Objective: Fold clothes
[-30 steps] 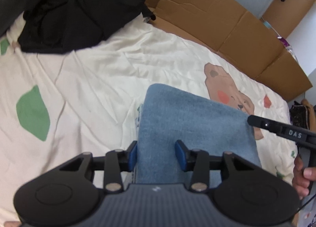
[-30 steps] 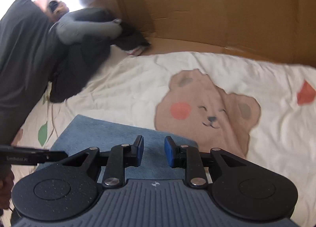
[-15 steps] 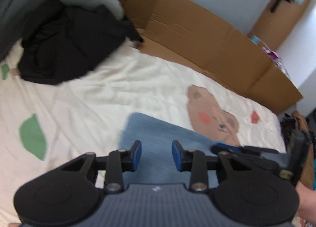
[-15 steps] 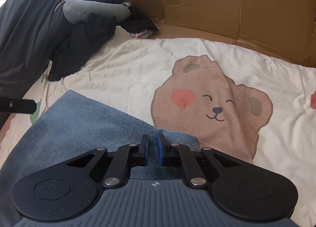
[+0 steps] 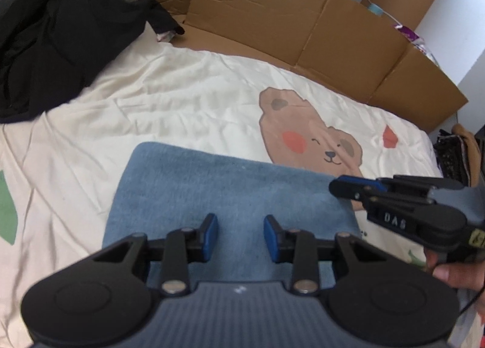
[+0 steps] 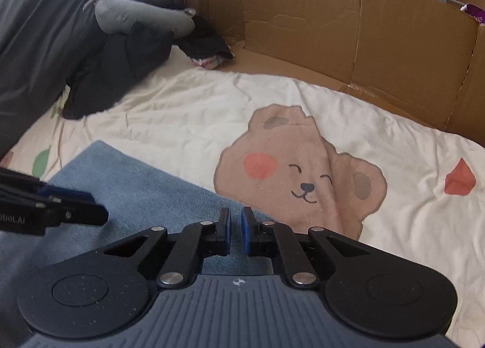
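Observation:
A folded blue denim garment lies flat on the cream bear-print bedsheet. My left gripper hovers over its near part, open, with the blue pads wide apart and nothing pinched. My right gripper sits at the denim's right far corner. Its pads are a narrow slit apart and just opening, with the denim edge between them. The left wrist view shows the right gripper from the side, held by a hand. The left gripper's fingers enter the right wrist view from the left.
A pile of black clothes and a grey pillow lie at the far left of the bed. A dark grey cushion stands beside them. Brown cardboard lines the far side. A bag sits off the right edge.
My right gripper's pads closed from well apart to a narrow slit at the denim's corner. The left gripper shifted sideways over the denim and narrowed slightly. The right gripper came further into the left wrist view.

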A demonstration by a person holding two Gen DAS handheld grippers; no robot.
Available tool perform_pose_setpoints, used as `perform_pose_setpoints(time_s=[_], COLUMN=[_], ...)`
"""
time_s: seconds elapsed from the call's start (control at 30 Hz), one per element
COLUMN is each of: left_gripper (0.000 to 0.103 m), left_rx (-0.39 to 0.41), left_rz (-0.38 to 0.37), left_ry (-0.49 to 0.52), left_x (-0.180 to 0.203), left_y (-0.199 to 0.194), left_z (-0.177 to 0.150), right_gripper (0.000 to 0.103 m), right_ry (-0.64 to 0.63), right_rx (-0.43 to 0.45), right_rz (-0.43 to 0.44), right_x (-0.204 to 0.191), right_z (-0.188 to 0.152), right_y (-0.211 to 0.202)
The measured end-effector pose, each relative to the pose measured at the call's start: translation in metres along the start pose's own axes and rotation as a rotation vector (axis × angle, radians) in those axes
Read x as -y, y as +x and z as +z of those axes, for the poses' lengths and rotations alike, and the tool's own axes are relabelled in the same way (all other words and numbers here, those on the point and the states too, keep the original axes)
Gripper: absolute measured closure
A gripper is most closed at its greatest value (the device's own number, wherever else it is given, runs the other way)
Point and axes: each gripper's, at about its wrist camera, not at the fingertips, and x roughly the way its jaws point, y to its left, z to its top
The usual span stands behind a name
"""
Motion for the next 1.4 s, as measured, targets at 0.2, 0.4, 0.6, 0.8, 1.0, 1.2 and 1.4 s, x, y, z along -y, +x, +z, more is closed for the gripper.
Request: perform_pose_setpoints(time_s=[0.2, 0.4, 0.6, 0.8, 1.0, 1.2, 1.4], left_gripper=[0.067, 0.078, 0.081, 0.08, 0.081, 0.083, 0.087], left_rx=[-0.01, -0.007, -0.036, -0.06, -0.059, -0.055, -0.053], left_rz=[0.02, -0.016, -0.024, 0.011, 0.007, 0.014, 0.014], left_ry=[0.036, 0.012, 0.023, 0.035, 0.058, 0.056, 0.053], left_x=[0.011, 0.014, 0.009, 0.013, 0.012, 0.014, 0.011], left_y=[0.003, 0.004, 0.016, 0.024, 0.025, 0.026, 0.025], left_z=[0.003, 0.002, -0.001, 0.0, -0.001, -0.002, -0.002], right_gripper=[0.092, 0.093, 0.09, 0.091, 0.091, 0.09, 0.089], right_ry=[0.024, 0.037, 0.187, 0.109, 0.041, 0.094, 0.118], right_rx=[-0.022, -0.007, -0.039, -0.077, -0.12, -0.159, -0.197], right_rz=[0.004, 0.022, 0.082, 0.102, 0.146, 0.187, 0.223], right_x=[0.004, 0.007, 0.022, 0.01, -0.006, -0.011, -0.018], right_z=[-0.007, -0.012, -0.008, -0.026, -0.06, -0.087, -0.104], right_y=[0.014, 0.014, 0.005, -0.014, -0.039, -0.061, -0.078])
